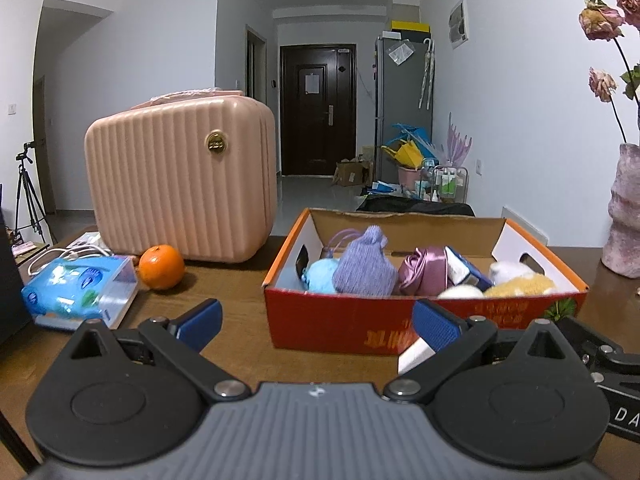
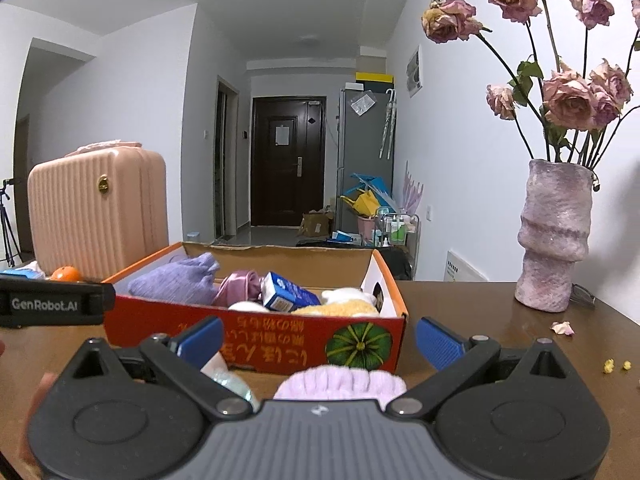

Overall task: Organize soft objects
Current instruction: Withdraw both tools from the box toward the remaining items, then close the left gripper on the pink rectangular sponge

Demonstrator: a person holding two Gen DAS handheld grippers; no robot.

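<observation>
A red and orange cardboard box (image 1: 344,316) (image 2: 280,340) stands on the brown table and holds soft things: a lavender knit pouch (image 1: 364,264) (image 2: 172,280), a light blue ball (image 1: 320,276), a shiny purple fabric bundle (image 1: 424,272) (image 2: 236,286), a yellow plush (image 1: 520,284) (image 2: 340,308), plus a blue and white carton (image 2: 286,294). My left gripper (image 1: 318,322) is open in front of the box, empty. My right gripper (image 2: 318,340) is open too; a pale pink knit item (image 2: 340,384) lies on the table below it, between the finger bases, not gripped.
A pink ribbed suitcase (image 1: 180,184) stands at the back left, with an orange (image 1: 161,267) and a blue tissue pack (image 1: 76,292) beside it. A pink vase of dried roses (image 2: 554,240) is at the right. Petal crumbs (image 2: 562,328) lie near the vase.
</observation>
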